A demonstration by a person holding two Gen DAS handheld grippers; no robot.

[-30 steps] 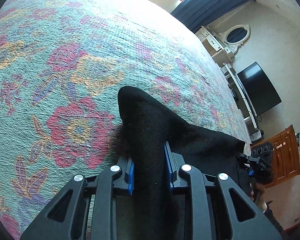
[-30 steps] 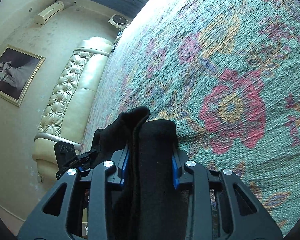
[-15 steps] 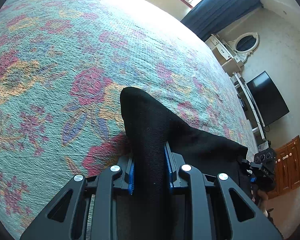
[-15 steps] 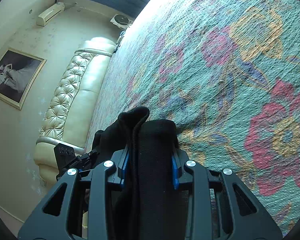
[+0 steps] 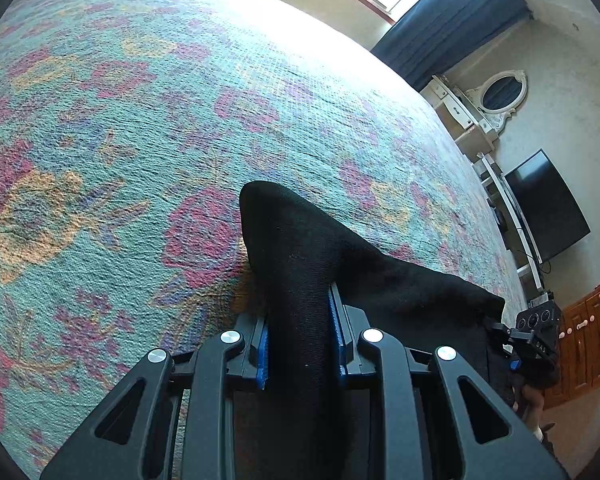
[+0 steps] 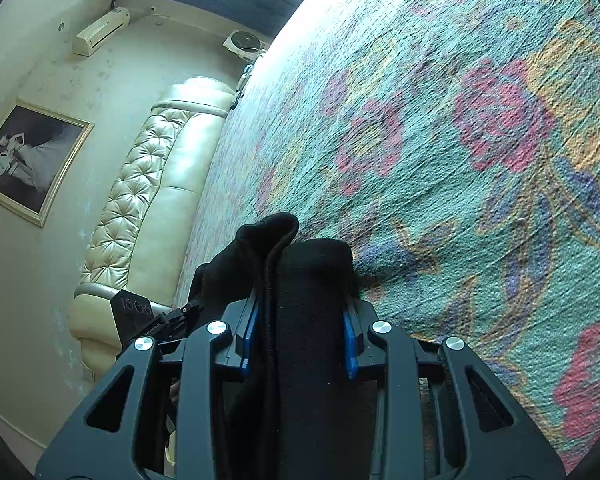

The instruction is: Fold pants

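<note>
Across the floral bedspread (image 5: 140, 160) filling both frames, your left gripper (image 5: 300, 344) and right gripper (image 6: 298, 332) each stay clamped on the black pants (image 5: 300, 264) at lower centre; keep the stretched edge taut and level before lowering.

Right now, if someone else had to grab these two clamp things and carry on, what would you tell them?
Left gripper: shut on a bunched edge of the black pants.
Right gripper: shut on another bunched part of the same pants; the cloth stretches between the two grippers.
The pants are lifted over the floral bedspread, not laid out.
Done: both ends gripped.
Left: lay the pants down on the bedspread, fold, smooth, then let go.
</note>
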